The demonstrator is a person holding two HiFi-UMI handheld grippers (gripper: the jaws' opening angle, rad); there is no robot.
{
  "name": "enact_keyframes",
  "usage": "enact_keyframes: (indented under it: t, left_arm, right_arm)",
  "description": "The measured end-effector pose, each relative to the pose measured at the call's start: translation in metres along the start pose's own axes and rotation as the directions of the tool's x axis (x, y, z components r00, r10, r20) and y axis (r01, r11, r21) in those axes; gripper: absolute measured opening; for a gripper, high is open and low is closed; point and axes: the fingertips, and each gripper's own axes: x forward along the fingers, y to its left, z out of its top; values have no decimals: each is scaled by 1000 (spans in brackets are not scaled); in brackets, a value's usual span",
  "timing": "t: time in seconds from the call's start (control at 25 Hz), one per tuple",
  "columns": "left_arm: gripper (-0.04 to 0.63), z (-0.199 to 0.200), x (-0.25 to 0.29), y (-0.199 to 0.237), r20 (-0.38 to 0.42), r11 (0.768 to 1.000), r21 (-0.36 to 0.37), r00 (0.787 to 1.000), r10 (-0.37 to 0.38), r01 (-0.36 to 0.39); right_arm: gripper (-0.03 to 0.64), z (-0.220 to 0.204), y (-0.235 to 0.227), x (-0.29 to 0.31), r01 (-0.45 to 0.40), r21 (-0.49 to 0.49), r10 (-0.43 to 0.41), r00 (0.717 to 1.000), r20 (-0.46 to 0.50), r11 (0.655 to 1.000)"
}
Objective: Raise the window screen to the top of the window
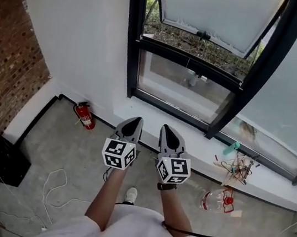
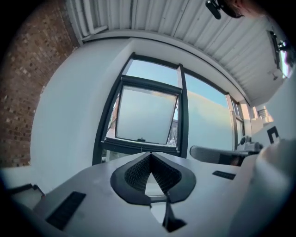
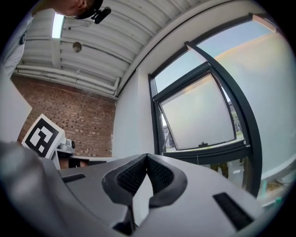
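The dark-framed window [image 1: 132, 40] stands ahead in the white wall. Its frosted upper sash [image 1: 221, 12] is tilted open outward, with a small black handle [image 1: 203, 36] on its lower edge. Below the crossbar is a fixed pane [image 1: 178, 89]. I cannot tell a screen's mesh from the glass. My left gripper [image 1: 135, 120] and right gripper [image 1: 167, 128] are side by side at waist height, pointing level at the window and well short of it. Both are shut with nothing in them. The sash [image 2: 145, 115] shows above the closed left gripper [image 2: 150, 155], and again as the sash [image 3: 196, 115] above the right gripper [image 3: 147, 157].
A red fire extinguisher [image 1: 84, 115] stands by the wall at left. A black box [image 1: 6, 161] and a white cable [image 1: 54, 184] lie on the floor. Loose clutter [image 1: 236, 165] sits on the sill at right, with a clear plastic bottle [image 1: 218, 200] below it. A brick wall [image 1: 6, 65] curves round at left.
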Motion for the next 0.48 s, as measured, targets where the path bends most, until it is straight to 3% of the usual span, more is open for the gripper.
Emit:
enact_keyframes:
  t: [0.08, 0.12, 0.24, 0.36, 0.48]
  left_arm:
    - [-2, 10, 29, 20, -27, 998, 64, 999, -22, 23]
    - [-2, 14, 42, 29, -24, 998, 49, 999, -39, 40]
    - [-2, 23, 82, 41, 10, 987, -108, 992, -122, 122]
    - [-2, 13, 132, 30, -31, 983, -56, 984, -177, 175]
    - [-2, 0, 181, 25, -27, 973, -57, 974, -226, 224]
  right_arm:
    - [2, 12, -13, 32, 16, -13, -15, 1000, 23, 1000]
    - [2, 14, -18, 45, 19, -21, -19, 1000, 24, 1000]
    - [2, 2, -37, 71, 35, -47, -36, 999, -20, 998]
    - [2, -20, -75, 86, 75, -17, -76, 994, -81, 997]
    - [2, -29, -116, 116, 107, -15, -108, 991, -81, 994]
